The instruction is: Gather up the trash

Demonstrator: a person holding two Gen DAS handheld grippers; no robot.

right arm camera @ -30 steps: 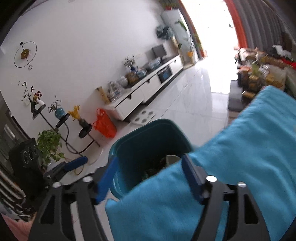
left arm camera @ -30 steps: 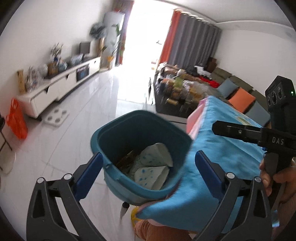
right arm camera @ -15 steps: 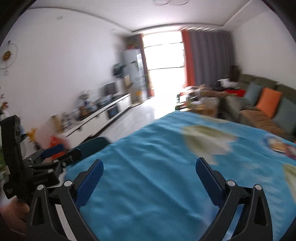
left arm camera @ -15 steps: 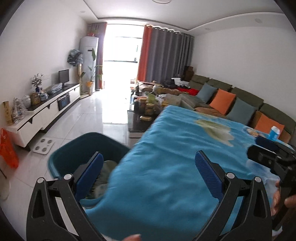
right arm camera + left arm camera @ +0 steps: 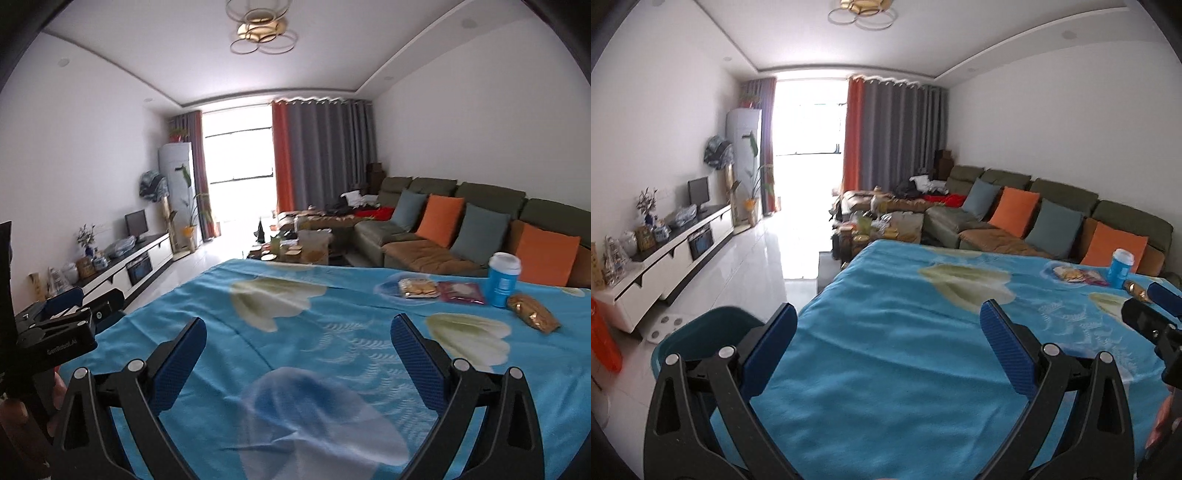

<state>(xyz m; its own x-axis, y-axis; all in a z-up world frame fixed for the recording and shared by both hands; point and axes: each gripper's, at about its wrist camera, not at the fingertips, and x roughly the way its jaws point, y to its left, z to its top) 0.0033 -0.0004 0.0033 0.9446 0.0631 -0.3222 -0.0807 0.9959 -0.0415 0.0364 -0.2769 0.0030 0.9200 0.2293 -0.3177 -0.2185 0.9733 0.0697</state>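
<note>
Trash lies at the far right of a table under a blue flowered cloth [image 5: 332,332]: a clear packet of biscuits [image 5: 417,288], a dark red wrapper [image 5: 461,292], a blue cup with a white lid [image 5: 503,279] and a golden snack bag [image 5: 532,312]. My right gripper [image 5: 297,363] hovers open over the cloth, well short of them, nothing between its fingers. My left gripper [image 5: 888,345] is also open and empty above the cloth's left part. A teal bin [image 5: 701,332] stands on the floor by the table's left edge, its inside hidden.
A green sofa [image 5: 461,236] with orange and grey cushions runs behind the table. A cluttered coffee table [image 5: 295,251] stands beyond the far edge. A white TV cabinet [image 5: 676,258] lines the left wall, an orange bag [image 5: 604,347] beside it. White tiled floor [image 5: 757,266] lies between.
Both grippers have swung right and up from over the teal bin to over the cloth-covered table. The right gripper's jaws have spread wider. The trash on the far right has come into view.
</note>
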